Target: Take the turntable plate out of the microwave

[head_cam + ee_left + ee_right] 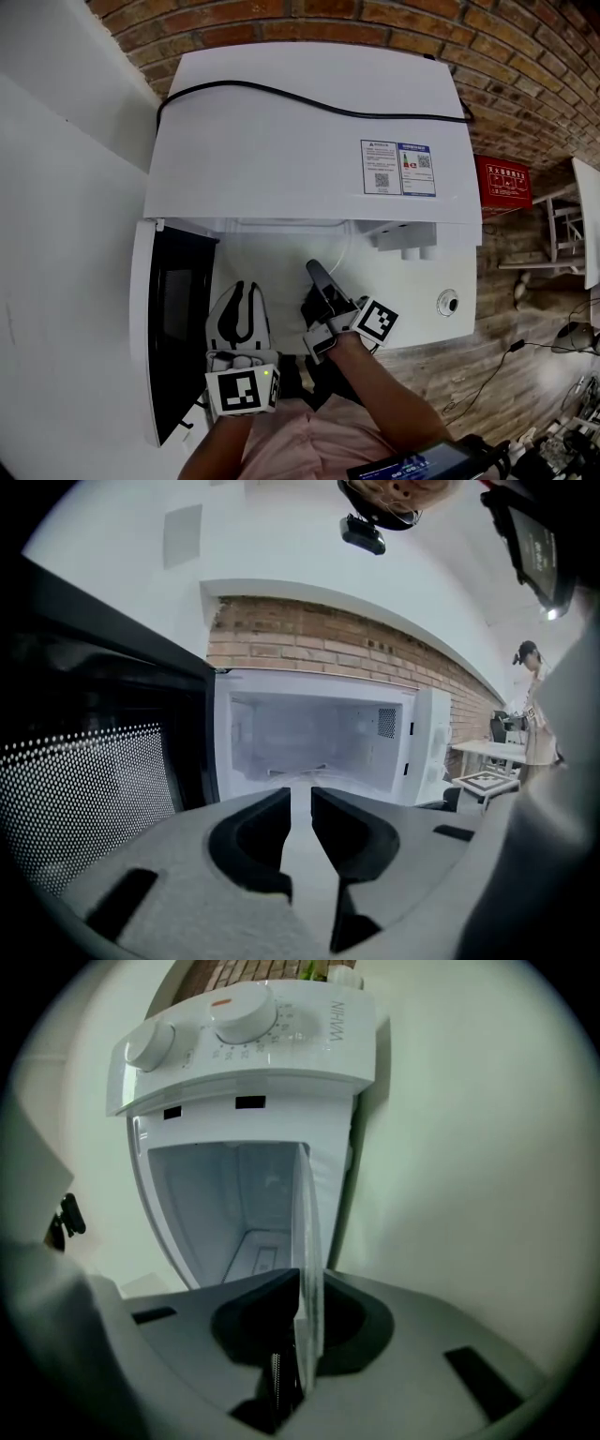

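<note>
The white microwave [300, 131] stands with its door [173, 319] swung open to the left. My right gripper [314, 270] reaches into the cavity's mouth. In the right gripper view the clear glass turntable plate [305, 1213] shows edge-on, running from the cavity to between the jaws, and my right gripper [307, 1283] is shut on its rim. My left gripper [246, 291] waits in front of the opening beside the door. In the left gripper view it [301, 794] faces the lit cavity [309, 738] with a narrow gap between its jaws and nothing in it.
A black cable [309, 103] lies across the microwave's top. Brick wall [525, 56] is behind, a white wall on the left. A red box [502, 183] sits on the floor at the right. The knob panel [244, 1016] borders the cavity. A person [539, 705] stands far off by a table [487, 752].
</note>
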### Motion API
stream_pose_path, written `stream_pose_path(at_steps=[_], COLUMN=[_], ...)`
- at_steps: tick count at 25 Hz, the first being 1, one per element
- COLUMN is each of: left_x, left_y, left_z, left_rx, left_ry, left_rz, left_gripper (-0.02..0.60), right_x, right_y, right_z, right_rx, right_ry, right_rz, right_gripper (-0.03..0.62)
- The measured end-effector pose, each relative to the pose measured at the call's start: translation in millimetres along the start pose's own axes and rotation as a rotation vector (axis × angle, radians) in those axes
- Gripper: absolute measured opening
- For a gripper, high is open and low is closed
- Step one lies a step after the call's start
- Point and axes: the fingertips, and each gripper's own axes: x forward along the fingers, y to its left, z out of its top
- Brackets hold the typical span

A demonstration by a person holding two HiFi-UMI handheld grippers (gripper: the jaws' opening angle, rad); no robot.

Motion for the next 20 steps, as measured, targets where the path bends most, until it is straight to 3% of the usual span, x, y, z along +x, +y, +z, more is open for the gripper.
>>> stream_pose_path(at_steps=[7, 14, 16, 20], left_x=[2.1, -2.3, -5.9, -12.9], left_y=[3.0, 8.2, 10.1, 14.1], left_z=[-1.0, -3.2, -5.5, -14.6], left_rx=[0.002, -0.004, -0.01, -0.025], left_ry=[0.006, 0.012, 0.018, 0.045], left_rz=[0.007, 0.009, 0.01, 0.013], left_gripper=[0.071, 0.078, 0.083, 0.091], right_x=[14.7, 26.4, 28.9, 25.2], right_y=[10.4, 10.9, 9.7, 6.4], right_z=[1.9, 1.6, 1.0, -0.6], right_rx=[-0.002, -0.049, -0.065, -0.044], right_ry=[0.039, 0.059, 0.066, 0.061], right_rz=[0.101, 0.128, 0.124, 0.124], right_gripper=[0.124, 0.101, 0.034, 0.029])
